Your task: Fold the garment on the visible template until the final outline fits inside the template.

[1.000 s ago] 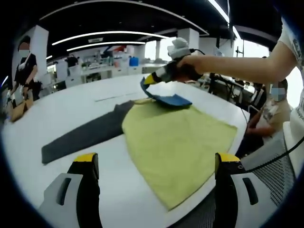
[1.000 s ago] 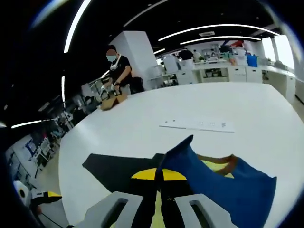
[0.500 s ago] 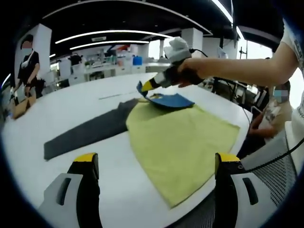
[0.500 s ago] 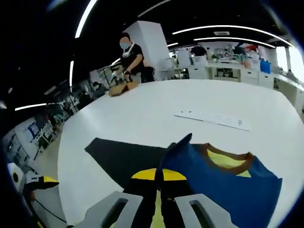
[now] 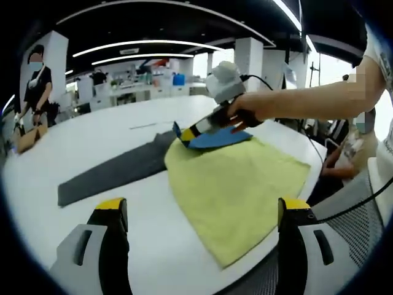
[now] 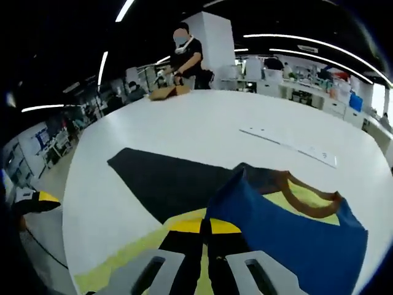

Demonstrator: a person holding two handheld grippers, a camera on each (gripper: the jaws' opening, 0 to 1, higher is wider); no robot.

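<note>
Garment (image 5: 236, 184) = yellow-green tee w/ blue top panel (image 6: 295, 239) and brownish collar (image 6: 310, 200), lying on white counter (image 5: 92, 141), partly over the dark grey template (image 5: 110, 172), which sticks out to one side. Right claw (image 6: 206, 228) pinched tight on a blue corner near the neckline, holding it just above the yellow body; in left gripper view that claw (image 5: 187, 134) sits at the far edge of the shirt, a hand (image 5: 245, 110) wrapped round its grip. Left claw (image 5: 199, 212) wide open, nothing in it, hovering over the near counter edge, shirt hem between its jaws in frame but apart from them. Handling, as a guess: light, limp knit, no stiffness, so it'll drape and drag from any pinch; may crease or slide on the smooth counter. Best hold prob. at corners/hem edges, 2 pts at once to keep a fold line straight. Hard to tell: how much template is under the shirt, whether the sleeves are already tucked, where the near hem ends past the counter rim. Bkgd: a person (image 6: 187, 52) standing at far side, paper strip (image 6: 288, 146) on the counter.
</note>
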